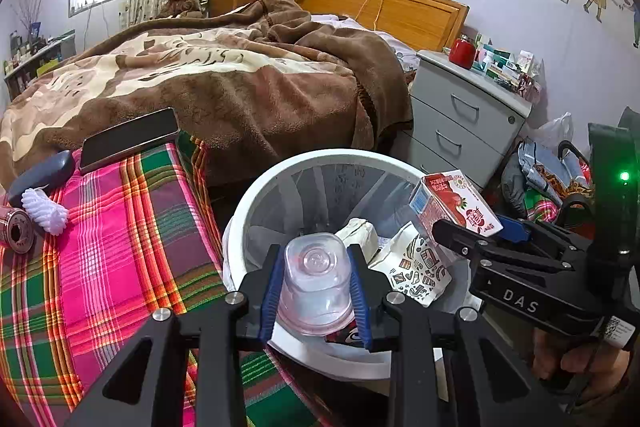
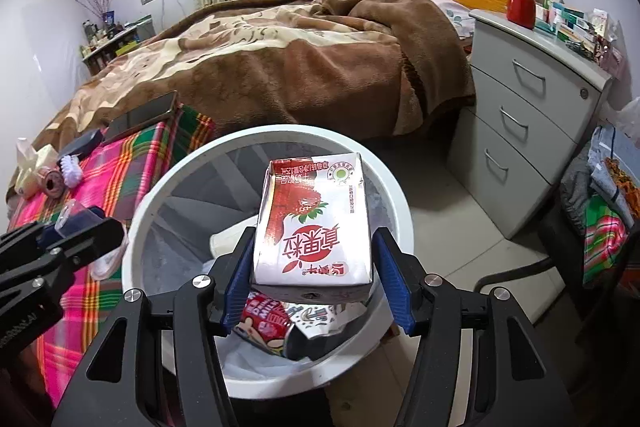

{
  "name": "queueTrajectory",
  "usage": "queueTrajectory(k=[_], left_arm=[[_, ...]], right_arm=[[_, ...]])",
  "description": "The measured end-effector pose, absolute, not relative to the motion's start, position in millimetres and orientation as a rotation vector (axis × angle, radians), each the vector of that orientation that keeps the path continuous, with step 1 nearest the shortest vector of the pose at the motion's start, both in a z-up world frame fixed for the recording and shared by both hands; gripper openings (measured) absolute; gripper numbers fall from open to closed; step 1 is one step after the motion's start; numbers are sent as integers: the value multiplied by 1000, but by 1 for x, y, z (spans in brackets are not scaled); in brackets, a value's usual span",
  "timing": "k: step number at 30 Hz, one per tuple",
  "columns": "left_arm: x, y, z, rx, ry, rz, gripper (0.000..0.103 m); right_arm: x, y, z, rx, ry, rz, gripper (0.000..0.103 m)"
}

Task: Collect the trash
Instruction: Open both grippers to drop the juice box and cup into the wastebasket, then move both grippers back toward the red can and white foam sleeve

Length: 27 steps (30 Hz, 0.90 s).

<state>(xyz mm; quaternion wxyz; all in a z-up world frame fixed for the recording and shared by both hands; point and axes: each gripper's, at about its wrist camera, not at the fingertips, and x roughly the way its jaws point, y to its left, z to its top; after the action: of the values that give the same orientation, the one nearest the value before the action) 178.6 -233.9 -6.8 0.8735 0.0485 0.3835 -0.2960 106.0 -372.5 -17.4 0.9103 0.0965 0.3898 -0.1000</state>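
A clear plastic cup (image 1: 316,279) is clamped bottom-forward in my left gripper (image 1: 316,259), which is shut on it above the white trash bin (image 1: 240,223). My right gripper (image 2: 316,247) is shut on a red-and-white strawberry milk carton (image 2: 314,223), also held over the white trash bin (image 2: 140,227). In the left wrist view the right gripper (image 1: 452,227) with its milk carton (image 1: 452,203) hangs over the bin's right side. The left gripper (image 2: 80,231) shows at the bin's left rim in the right wrist view. Inside the bin lie a patterned paper box (image 1: 416,267) and a crumpled red wrapper (image 2: 268,319).
A plaid cloth (image 1: 112,259) left of the bin carries a phone (image 1: 128,139), a dark case (image 1: 40,179), a white brush (image 1: 44,211) and a small can (image 1: 16,231). A bed with a brown blanket (image 1: 240,83) stands behind; a grey drawer unit (image 2: 532,107) and bags (image 2: 608,203) stand right.
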Motion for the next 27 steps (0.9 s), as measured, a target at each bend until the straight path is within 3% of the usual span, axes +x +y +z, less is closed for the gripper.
queueTrajectory(k=[5,27], left_arm=[[179,-233,-5,94,795,-620,51],[169,-195,4,46,782,-561,53]], right_arm=[[107,-374,-19,200,813,-193,66],[100,-356,-6,219,768,-183,69]])
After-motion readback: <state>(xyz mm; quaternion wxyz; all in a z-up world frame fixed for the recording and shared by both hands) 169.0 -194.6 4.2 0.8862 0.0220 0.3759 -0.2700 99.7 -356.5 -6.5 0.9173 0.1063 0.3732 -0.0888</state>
